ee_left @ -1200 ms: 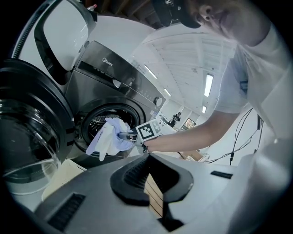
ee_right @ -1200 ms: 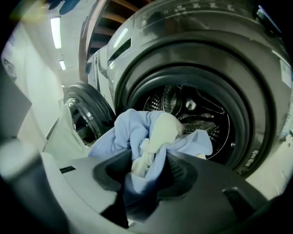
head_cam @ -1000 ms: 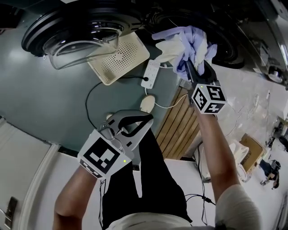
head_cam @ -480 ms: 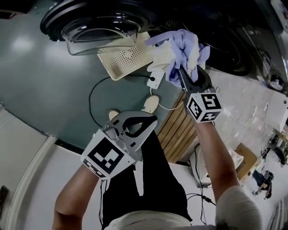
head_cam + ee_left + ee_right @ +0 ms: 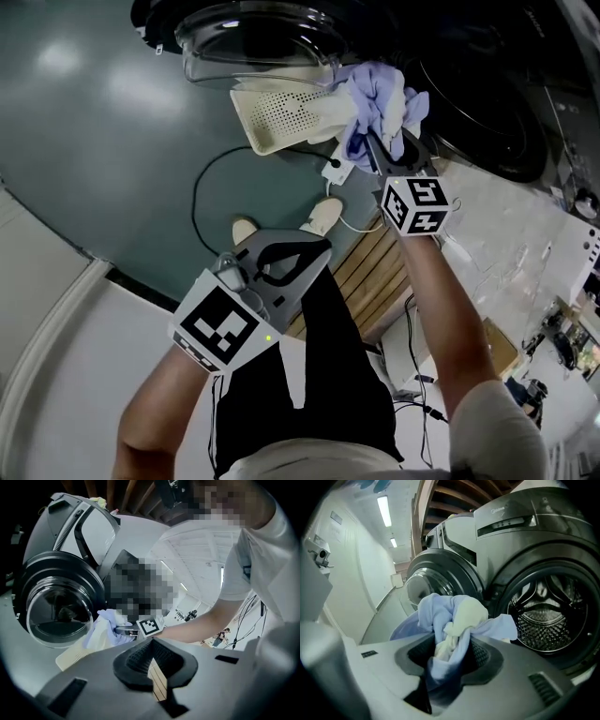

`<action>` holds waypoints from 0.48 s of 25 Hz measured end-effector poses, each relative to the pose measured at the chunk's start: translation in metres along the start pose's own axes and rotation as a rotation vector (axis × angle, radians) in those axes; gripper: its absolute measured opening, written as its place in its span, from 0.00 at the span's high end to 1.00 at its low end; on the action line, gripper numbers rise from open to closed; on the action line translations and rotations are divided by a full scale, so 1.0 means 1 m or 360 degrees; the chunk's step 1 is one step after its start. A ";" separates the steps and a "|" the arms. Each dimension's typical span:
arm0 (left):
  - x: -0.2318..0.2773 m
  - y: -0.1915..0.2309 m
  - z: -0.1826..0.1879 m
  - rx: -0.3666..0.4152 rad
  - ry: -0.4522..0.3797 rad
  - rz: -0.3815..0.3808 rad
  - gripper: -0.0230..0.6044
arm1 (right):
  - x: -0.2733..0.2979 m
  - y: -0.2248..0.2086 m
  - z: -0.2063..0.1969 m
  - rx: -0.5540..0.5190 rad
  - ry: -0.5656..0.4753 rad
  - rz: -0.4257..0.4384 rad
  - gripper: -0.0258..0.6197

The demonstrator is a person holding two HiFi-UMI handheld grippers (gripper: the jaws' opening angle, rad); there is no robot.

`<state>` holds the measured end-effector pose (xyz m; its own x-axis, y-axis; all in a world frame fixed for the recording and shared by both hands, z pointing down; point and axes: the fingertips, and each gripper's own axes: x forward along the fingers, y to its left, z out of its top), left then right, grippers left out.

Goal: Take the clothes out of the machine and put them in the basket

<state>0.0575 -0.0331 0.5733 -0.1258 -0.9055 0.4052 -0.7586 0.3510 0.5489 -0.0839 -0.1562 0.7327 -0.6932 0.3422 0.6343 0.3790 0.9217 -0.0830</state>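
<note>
My right gripper (image 5: 382, 142) is shut on a bundle of lavender and cream clothes (image 5: 377, 101), held up by the right end of the cream perforated basket (image 5: 277, 114). The right gripper view shows the clothes (image 5: 454, 620) bulging out between the jaws, with the machine's open drum (image 5: 548, 616) behind to the right. My left gripper (image 5: 317, 247) is lower and nearer, its tips together with nothing in them. From the left gripper view, the clothes (image 5: 104, 631) hang over the basket (image 5: 75, 656).
The machine's round glass door (image 5: 253, 42) stands open above the basket, on the teal floor. A white power strip with its cable (image 5: 333, 171) lies under the clothes. A wooden slatted board (image 5: 375, 272) and the person's shoes (image 5: 323, 216) are below.
The right gripper has carried the clothes left, away from the drum, to the basket's right end. The left gripper has shifted a little along with it and stays shut.
</note>
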 end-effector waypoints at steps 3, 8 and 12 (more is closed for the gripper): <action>-0.008 0.006 -0.006 -0.0009 -0.0014 0.0027 0.97 | 0.022 0.005 -0.015 -0.0023 0.0051 0.0006 0.69; -0.016 0.017 -0.016 -0.0044 -0.0038 0.0064 0.97 | 0.060 0.010 -0.043 0.0000 0.0138 0.0020 0.69; -0.015 0.021 -0.028 -0.0062 -0.0018 0.0071 0.97 | 0.088 0.013 -0.064 -0.0007 0.0199 0.0034 0.69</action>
<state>0.0612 -0.0056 0.5991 -0.1662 -0.8914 0.4217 -0.7269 0.3997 0.5585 -0.1007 -0.1258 0.8364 -0.6033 0.3357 0.7234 0.3955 0.9136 -0.0942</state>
